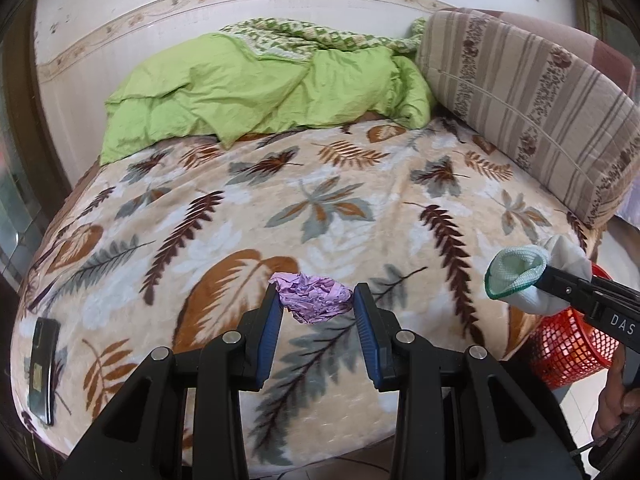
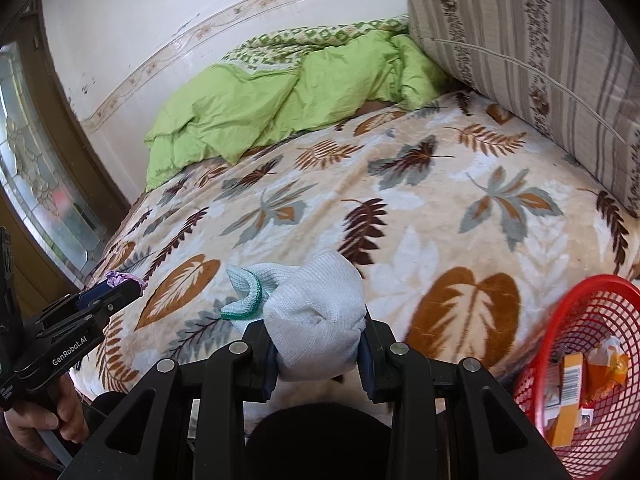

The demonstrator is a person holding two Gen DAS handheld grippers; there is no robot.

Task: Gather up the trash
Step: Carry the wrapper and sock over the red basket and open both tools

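Observation:
A crumpled purple paper wad point(image 1: 314, 298) lies on the leaf-patterned blanket point(image 1: 280, 208) between the blue pads of my left gripper point(image 1: 316, 300). The jaws stand on either side of it, touching or nearly so. My right gripper point(image 2: 318, 344) is shut on a white sock with a green cuff point(image 2: 312, 312), held above the bed's near edge; it also shows in the left wrist view point(image 1: 520, 276). A red mesh basket point(image 2: 592, 360) stands off the bed to the right with orange packets inside.
A black phone point(image 1: 43, 364) lies on the blanket's left edge. A green quilt point(image 1: 248, 92) is bunched at the far side. A striped cushion point(image 1: 528, 104) leans along the right. A wooden door with glass point(image 2: 36, 184) is at the left.

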